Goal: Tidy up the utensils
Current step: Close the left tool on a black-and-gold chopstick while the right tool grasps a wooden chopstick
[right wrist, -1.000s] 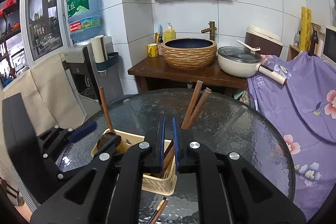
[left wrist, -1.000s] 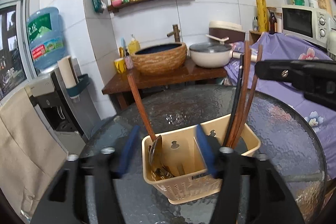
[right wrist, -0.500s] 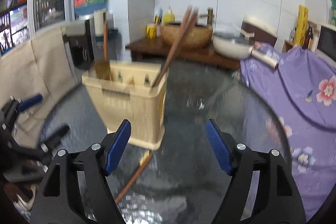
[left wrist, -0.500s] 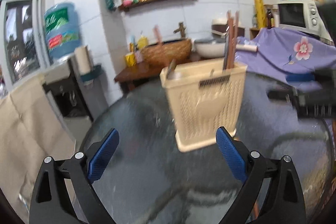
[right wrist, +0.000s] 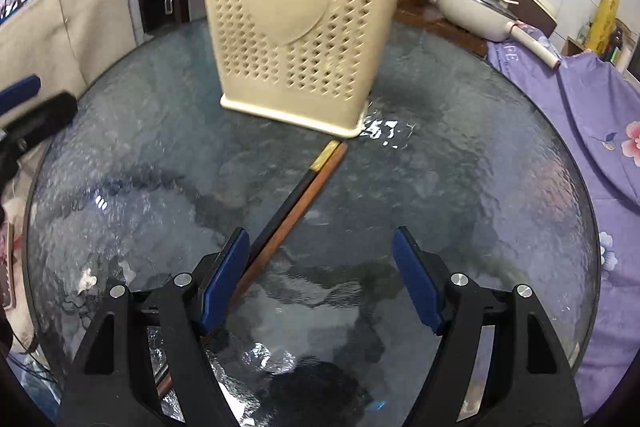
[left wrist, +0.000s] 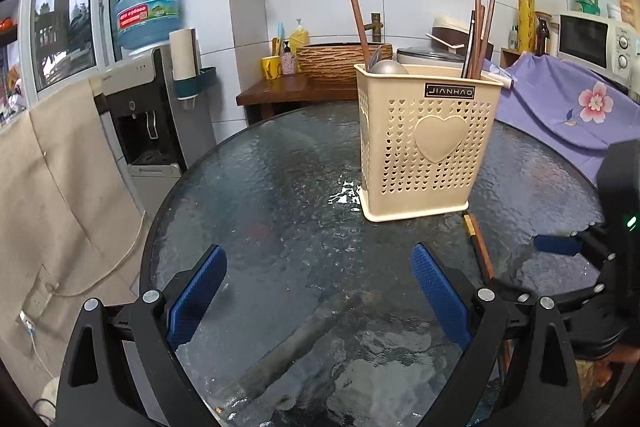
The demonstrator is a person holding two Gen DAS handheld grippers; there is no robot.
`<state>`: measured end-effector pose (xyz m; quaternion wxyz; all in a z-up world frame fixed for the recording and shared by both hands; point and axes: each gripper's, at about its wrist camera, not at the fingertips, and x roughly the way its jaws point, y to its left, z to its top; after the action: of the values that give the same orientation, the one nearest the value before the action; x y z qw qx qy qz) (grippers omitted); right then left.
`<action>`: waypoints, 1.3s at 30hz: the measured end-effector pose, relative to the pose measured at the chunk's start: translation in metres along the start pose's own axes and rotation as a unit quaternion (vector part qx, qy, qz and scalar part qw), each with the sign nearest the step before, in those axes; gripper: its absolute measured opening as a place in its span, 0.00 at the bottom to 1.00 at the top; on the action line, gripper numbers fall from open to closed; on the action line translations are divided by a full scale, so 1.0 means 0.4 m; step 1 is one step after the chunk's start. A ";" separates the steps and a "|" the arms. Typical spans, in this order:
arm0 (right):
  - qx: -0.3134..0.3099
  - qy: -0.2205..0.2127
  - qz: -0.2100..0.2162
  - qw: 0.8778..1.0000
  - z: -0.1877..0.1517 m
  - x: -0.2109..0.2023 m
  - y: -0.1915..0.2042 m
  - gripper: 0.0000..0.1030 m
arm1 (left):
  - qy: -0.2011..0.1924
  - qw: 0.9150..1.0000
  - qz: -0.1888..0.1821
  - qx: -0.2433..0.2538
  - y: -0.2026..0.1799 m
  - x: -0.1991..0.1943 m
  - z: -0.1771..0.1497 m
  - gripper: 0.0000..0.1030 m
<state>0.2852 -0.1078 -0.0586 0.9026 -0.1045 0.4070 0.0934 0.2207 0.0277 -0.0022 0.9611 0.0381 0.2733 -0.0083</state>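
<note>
Pointing steeply down at the tabletop (right wrist: 460, 187), right gripper (right wrist: 320, 279) spread, grasping nothing; chopsticks (right wrist: 296, 203) lie beside its left fingertip, utensil basket (right wrist: 296, 27) just ahead.

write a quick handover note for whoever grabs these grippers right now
Left gripper: open, empty, low over the glass table.
Right gripper: open, empty; its jaws have just been opening. Two chopsticks lie flat on the table, running under its left finger.
Utensil basket stands upright; a spoon and several chopsticks are already in it.
Left: pick up the loose pair and drop it in with the others.
</note>
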 end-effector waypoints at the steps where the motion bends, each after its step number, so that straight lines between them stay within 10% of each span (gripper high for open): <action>1: 0.000 -0.002 -0.003 1.000 -0.002 -0.001 0.000 0.71 | 0.001 1.000 -0.001 0.000 -0.001 -0.001 -0.001 0.89; 9: 0.008 0.002 -0.086 0.996 -0.059 -0.058 -0.107 0.71 | 0.008 1.000 -0.009 -0.007 0.001 -0.008 -0.026 0.89; 17: 0.052 -0.006 -0.023 0.998 -0.055 -0.058 -0.110 0.71 | 0.009 1.000 -0.026 -0.003 -0.031 -0.011 -0.024 0.89; 39: 0.134 0.042 -0.019 0.990 0.036 0.070 -0.173 0.18 | 0.071 0.992 -0.093 0.040 -0.150 0.085 -0.017 0.83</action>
<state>0.3313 -0.1679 -0.0627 0.8922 0.0057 0.4513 0.0164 0.2438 -0.0314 -0.0300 0.9321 0.0517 0.3422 -0.1064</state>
